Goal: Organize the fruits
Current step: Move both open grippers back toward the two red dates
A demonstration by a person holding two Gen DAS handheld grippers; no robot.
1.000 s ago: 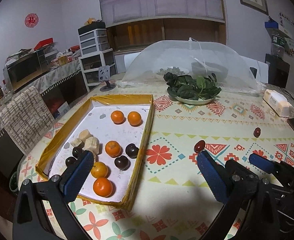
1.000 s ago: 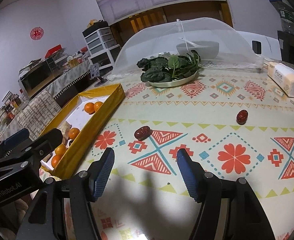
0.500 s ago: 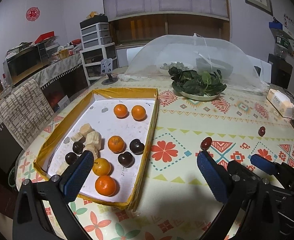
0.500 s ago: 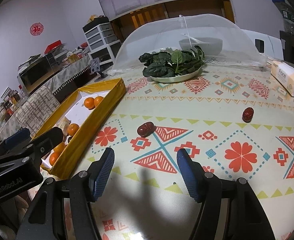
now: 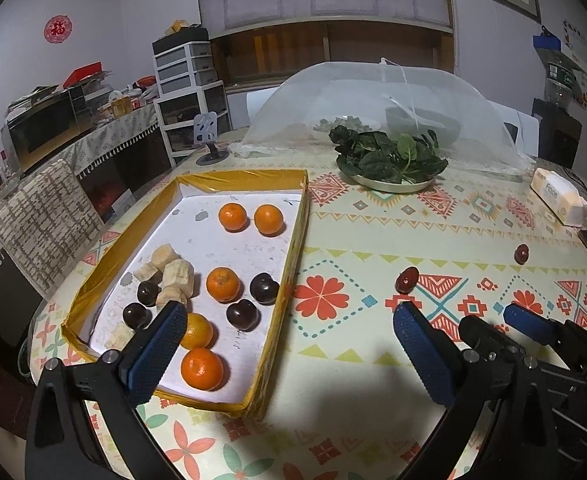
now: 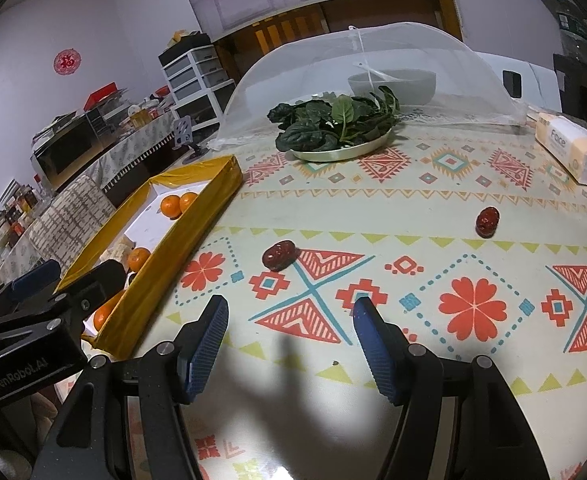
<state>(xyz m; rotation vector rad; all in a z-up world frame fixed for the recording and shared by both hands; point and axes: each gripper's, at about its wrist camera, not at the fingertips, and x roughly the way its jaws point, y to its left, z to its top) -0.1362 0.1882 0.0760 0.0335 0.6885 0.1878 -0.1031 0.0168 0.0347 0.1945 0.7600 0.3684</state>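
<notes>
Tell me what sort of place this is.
Probably a home dining room: a patterned tablecloth under a mesh food cover, a plate of leafy greens, and a microwave on the side counter.

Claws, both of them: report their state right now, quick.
Left claw: open, holding nothing.
Right claw: open, holding nothing.

White walls (image 5: pixel 141 8), drawer tower (image 5: pixel 185 80), patterned tablecloth (image 5: pixel 453 216), dim light.
</notes>
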